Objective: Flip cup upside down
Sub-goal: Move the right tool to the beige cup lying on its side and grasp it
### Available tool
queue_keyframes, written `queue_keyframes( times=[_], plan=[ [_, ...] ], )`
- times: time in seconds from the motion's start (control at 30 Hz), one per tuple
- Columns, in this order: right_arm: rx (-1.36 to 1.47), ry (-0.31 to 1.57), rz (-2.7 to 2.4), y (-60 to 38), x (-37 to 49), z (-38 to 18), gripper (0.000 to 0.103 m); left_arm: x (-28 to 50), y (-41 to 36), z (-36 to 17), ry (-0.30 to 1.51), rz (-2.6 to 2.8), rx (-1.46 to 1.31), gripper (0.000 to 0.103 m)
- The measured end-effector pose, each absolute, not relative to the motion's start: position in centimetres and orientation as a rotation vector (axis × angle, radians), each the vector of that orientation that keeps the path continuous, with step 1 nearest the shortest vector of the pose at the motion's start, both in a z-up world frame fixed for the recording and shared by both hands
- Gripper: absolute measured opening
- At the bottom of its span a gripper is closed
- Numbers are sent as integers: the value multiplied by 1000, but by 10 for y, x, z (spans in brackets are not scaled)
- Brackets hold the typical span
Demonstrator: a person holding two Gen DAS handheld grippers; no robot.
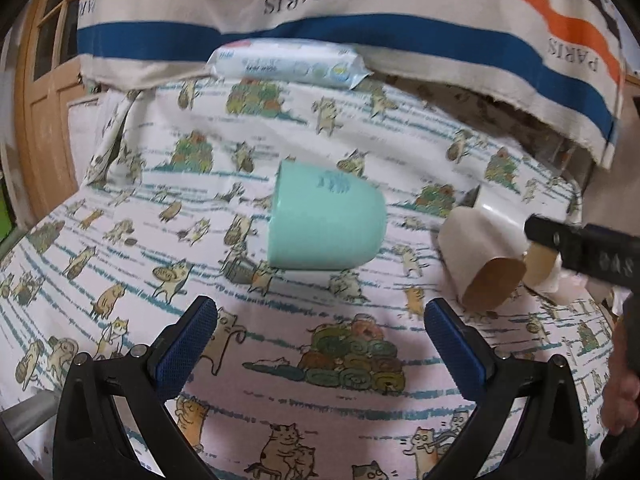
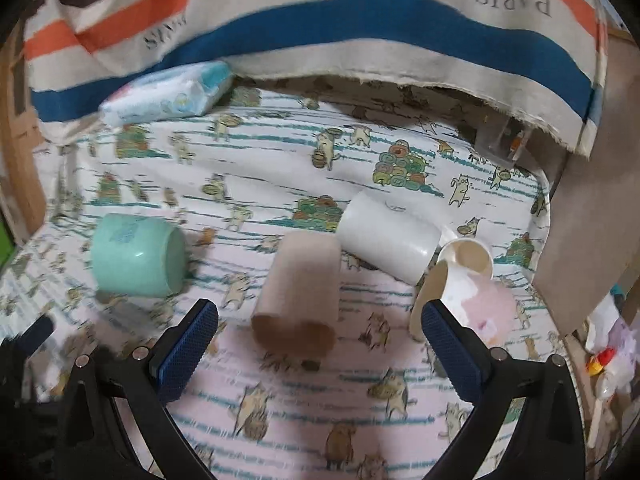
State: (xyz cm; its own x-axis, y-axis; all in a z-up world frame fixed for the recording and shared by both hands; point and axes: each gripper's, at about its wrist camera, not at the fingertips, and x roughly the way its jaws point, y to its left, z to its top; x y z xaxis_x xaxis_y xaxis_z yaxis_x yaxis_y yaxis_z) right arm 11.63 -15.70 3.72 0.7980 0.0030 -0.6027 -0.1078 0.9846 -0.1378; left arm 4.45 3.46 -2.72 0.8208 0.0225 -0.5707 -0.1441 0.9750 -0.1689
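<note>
A mint green cup [image 1: 326,220] lies on its side on the cat-print cloth, straight ahead of my open left gripper [image 1: 320,320] and apart from it. It also shows in the right wrist view [image 2: 138,256], at the left, its mouth facing right. A beige cup [image 2: 298,292] lies on its side just ahead of my open right gripper [image 2: 320,324]. A white cup [image 2: 386,236] and a pink-and-cream cup [image 2: 464,284] lie tipped over to its right. The beige cup [image 1: 484,264] and white cup [image 1: 500,208] show at the right of the left wrist view.
A pack of wet wipes [image 1: 288,62] lies at the back of the cloth under a striped towel [image 1: 360,0] marked PARIS. The right gripper's dark body [image 1: 580,248] reaches in from the right. A wooden door [image 1: 36,120] stands at the left.
</note>
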Motion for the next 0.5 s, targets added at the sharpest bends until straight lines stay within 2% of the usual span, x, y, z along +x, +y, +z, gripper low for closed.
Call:
queue_keyframes(
  times=[0.2,0.27,0.5],
  plan=[
    [9,811,157,-169,170,34,102,50,39,-32,643,74,-241,103],
    [21,856,128,-169,185,30,96,50,39,-32,640,92,-237,103],
    [73,1011,108,-159,218,1,90,54,45,-36,670,110,-264,103]
  ],
)
